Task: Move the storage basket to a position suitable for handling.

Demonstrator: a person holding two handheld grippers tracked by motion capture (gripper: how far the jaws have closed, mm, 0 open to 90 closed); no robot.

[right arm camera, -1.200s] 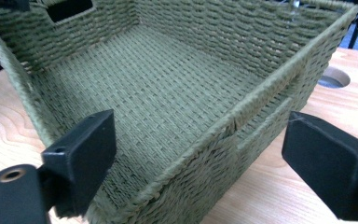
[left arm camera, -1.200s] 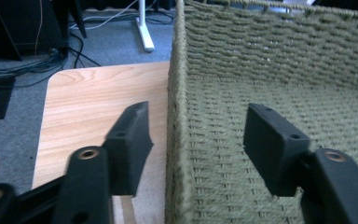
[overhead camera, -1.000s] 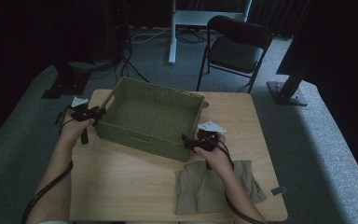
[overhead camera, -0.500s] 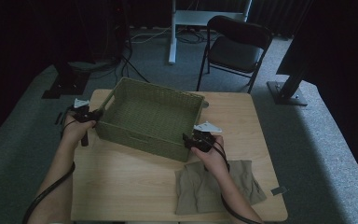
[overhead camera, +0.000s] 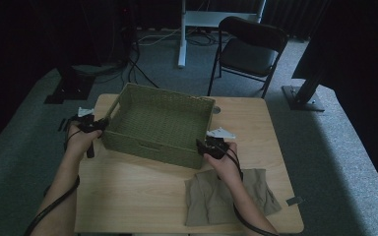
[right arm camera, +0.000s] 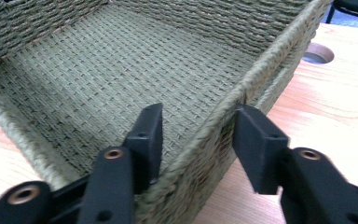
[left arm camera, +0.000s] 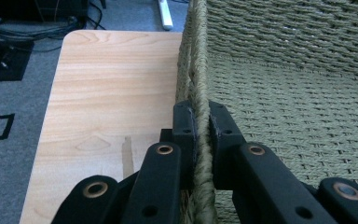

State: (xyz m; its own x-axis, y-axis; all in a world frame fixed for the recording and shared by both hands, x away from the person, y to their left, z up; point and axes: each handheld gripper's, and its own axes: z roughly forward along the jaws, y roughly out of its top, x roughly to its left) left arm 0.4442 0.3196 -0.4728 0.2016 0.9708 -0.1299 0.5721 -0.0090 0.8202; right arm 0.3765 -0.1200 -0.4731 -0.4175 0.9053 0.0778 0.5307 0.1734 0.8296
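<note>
My left gripper (left arm camera: 200, 135) is clamped tight on the basket (overhead camera: 157, 123): in the left gripper view both pads pinch the woven rim of its left wall, one pad inside, one outside. A second ago those jaws stood a little apart; now they have met the weave, so that side is secured.

My right gripper (right arm camera: 198, 135) straddles the right wall near the basket's near right corner, one jaw inside over the woven floor, the other outside over the table (right arm camera: 335, 98). Its jaws have just been closing, with the rim between them, but there is daylight on both sides of the rope edge, so the pads do not press yet. I judge a lift or slide of the basket should wait until this side bites too; pulling now would tilt it from the left grip alone.

The basket is empty and sits on the far half of the table, turned a little off square.

Just this side of the basket's near right corner, under my right forearm, lies a folded cloth (overhead camera: 256, 191); it does not touch the basket, but a drag toward me would run into it. Beyond the basket's far right corner is a cable hole (right arm camera: 318, 53) in the tabletop, and past the table a folding chair (overhead camera: 251, 49). Nothing else crowds the walls.
</note>
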